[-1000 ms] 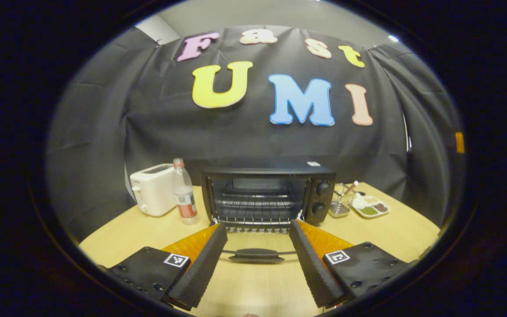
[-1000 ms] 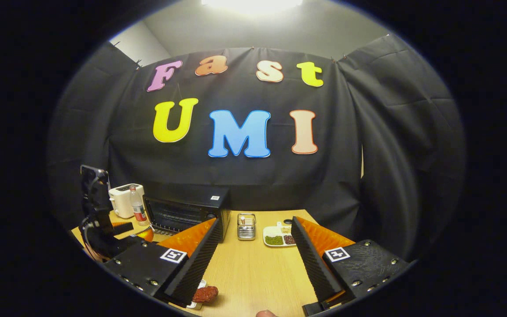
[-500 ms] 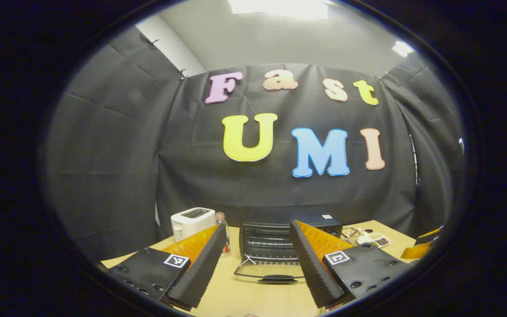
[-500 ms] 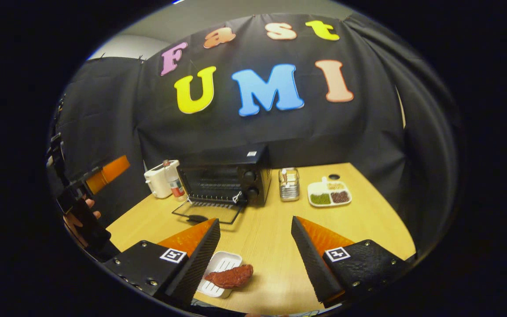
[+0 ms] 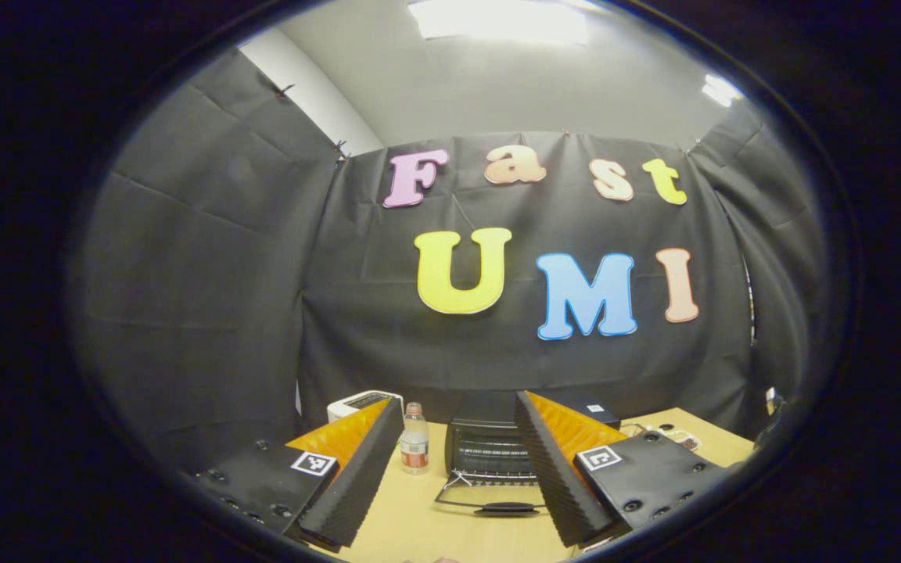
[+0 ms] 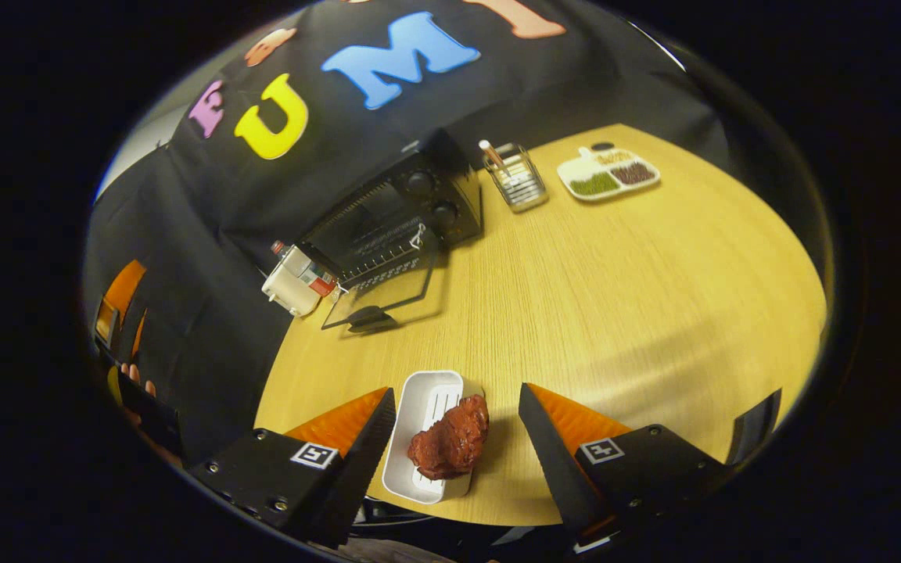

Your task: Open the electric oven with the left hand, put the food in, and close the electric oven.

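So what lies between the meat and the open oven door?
In the right gripper view, only bare table lies between the meat, resting on its white tray, and the open oven door.

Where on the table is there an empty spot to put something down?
The widest bare patch of table runs from the open oven door across to the right edge, in front of the sectioned dish and the wire holder. It is crowded at the back left, where toaster, bottle and oven sit close together.
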{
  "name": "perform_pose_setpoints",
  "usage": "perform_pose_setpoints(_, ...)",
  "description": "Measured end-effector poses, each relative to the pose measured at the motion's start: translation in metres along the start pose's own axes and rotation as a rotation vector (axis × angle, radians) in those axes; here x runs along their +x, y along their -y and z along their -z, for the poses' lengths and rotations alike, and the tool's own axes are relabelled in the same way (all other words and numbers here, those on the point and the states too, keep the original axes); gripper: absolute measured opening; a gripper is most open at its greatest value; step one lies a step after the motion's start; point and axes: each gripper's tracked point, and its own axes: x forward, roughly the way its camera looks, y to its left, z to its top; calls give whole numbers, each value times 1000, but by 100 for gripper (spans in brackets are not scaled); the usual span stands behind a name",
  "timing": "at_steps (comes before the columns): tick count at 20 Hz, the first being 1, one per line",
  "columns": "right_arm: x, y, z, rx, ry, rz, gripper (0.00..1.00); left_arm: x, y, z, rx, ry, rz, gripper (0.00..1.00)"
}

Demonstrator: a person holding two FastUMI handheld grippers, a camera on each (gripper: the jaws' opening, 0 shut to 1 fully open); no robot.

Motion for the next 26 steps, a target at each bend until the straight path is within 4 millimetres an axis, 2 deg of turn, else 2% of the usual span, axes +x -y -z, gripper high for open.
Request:
perform_pose_setpoints(1, 4, 1, 6, 57, -22, -8, 96, 1, 1, 1, -3, -1, 0, 96)
perform_pose_setpoints(2, 5, 2, 10, 103, -45, -13, 96, 2, -1, 2, 0, -3, -2, 100)
perform_pose_setpoints(4, 12, 2, 18, 182, -82, -31, 95, 5, -4, 5, 2, -9, -8, 100)
perform_pose_setpoints(5, 10, 0, 22, 210, -104, -43, 84, 5, -6, 6, -1, -10, -10, 100)
perform_pose_setpoints(7, 12, -3, 31, 235, -139, -58, 83, 10, -8, 9, -1, -14, -14, 100)
perform_pose_setpoints(8, 13, 1, 28, 253, -131, -38, 74, 12, -9, 10, -2, -17, -14, 100)
perform_pose_setpoints(9, 14, -1, 29, 276, -129, -45, 31, 15, -9, 12, -2, -20, -14, 100)
perform_pose_setpoints(10, 17, -5, 31, 283, -145, -62, 38, 16, -10, 14, -3, -24, -15, 100)
perform_pose_setpoints(11, 19, -5, 34, 272, -153, -63, 38, 17, -9, 16, -7, -29, -13, 100)
perform_pose_setpoints(12, 21, -1, 24, 283, -130, -67, 38, 17, -9, 17, -8, -35, -12, 100)
perform_pose_setpoints(13, 22, -9, 29, 273, -145, -84, 21, 18, -10, 20, -7, -37, -12, 100)
perform_pose_setpoints(15, 17, -19, 26, 242, -138, -123, 18, 19, -10, 23, -11, -41, -11, 96)
perform_pose_setpoints(16, 10, -14, 24, 227, -107, -98, 16, 20, -10, 25, -10, -46, -11, 100)
perform_pose_setpoints(17, 1, -12, 9, 219, -87, -97, 8, 22, -12, 28, -11, -49, -14, 100)
perform_pose_setpoints(18, 11, -14, 7, 213, -74, -119, 8, 24, -12, 29, -15, -52, -13, 98)
perform_pose_setpoints(22, 2, -27, -10, 231, -53, -132, 8, 28, -13, 31, -22, -56, -8, 91)
perform_pose_setpoints(23, 0, -33, -19, 233, -37, -146, 8, 30, -12, 32, -21, -57, -5, 96)
perform_pose_setpoints(26, -1, -58, -44, 201, 17, -191, 8, 36, -12, 37, -27, -64, -1, 96)
